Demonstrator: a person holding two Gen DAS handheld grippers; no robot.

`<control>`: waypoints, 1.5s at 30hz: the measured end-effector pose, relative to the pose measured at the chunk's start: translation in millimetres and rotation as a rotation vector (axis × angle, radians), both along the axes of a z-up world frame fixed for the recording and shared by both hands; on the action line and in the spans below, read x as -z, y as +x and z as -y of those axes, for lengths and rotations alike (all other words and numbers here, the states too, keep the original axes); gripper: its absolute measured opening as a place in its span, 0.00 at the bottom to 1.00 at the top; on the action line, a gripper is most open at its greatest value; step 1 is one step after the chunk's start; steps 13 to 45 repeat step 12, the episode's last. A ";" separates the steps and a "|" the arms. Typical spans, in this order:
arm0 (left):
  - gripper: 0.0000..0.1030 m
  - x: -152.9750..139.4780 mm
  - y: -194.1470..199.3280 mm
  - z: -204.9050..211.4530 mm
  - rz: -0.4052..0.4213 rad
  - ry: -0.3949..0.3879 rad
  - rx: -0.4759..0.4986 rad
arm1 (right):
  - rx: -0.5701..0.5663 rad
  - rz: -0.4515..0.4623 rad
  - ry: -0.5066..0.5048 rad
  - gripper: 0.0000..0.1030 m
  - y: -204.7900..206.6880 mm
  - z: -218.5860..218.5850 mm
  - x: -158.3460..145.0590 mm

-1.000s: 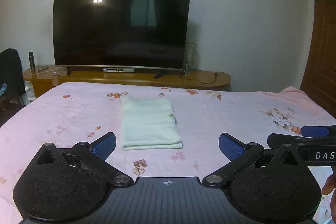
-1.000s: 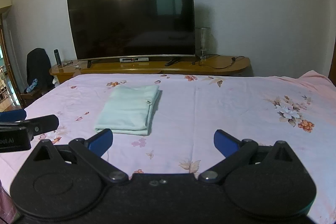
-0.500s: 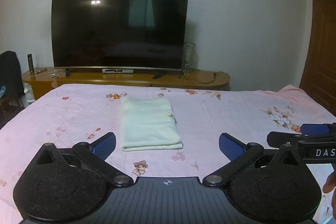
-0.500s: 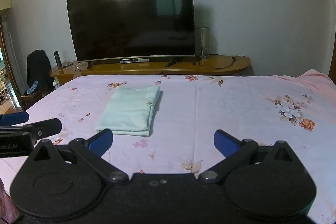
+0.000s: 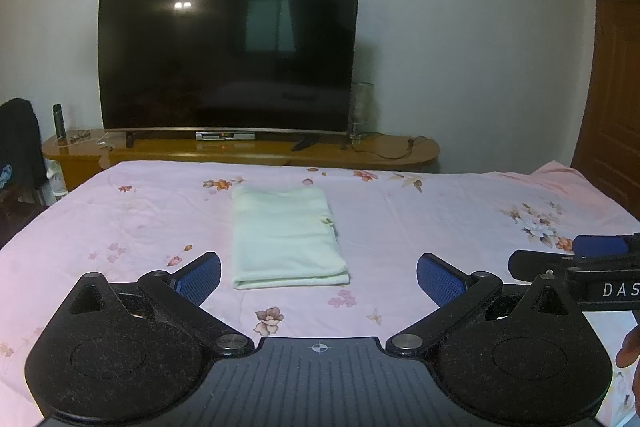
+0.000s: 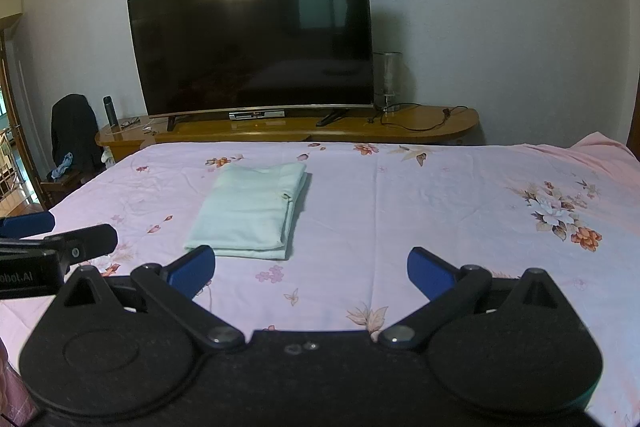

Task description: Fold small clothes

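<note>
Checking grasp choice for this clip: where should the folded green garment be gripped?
Probably the near right corner of the folded green garment, approached from its right side: the stacked layer edges show there, while the near edge looks like a rounded fold.

left gripper [image 5: 319,277], right gripper [image 6: 311,269], jaws spread

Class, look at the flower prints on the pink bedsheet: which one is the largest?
The big white-and-orange flower cluster near the bedsheet's right side; the others are small scattered sprigs, like the pink blossoms below the folded green cloth.
</note>
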State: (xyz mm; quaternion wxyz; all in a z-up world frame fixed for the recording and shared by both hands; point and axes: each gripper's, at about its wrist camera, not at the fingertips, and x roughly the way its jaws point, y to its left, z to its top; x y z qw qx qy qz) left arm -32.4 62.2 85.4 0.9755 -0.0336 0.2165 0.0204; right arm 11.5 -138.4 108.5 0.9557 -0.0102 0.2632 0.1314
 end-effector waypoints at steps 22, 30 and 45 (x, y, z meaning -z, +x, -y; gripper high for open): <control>1.00 -1.1 -2.2 2.2 0.043 0.019 0.006 | -0.006 0.002 0.002 1.00 1.1 -3.3 -0.3; 1.00 -1.1 -2.2 2.2 0.043 0.019 0.006 | -0.006 0.002 0.002 1.00 1.1 -3.3 -0.3; 1.00 -1.1 -2.2 2.2 0.043 0.019 0.006 | -0.006 0.002 0.002 1.00 1.1 -3.3 -0.3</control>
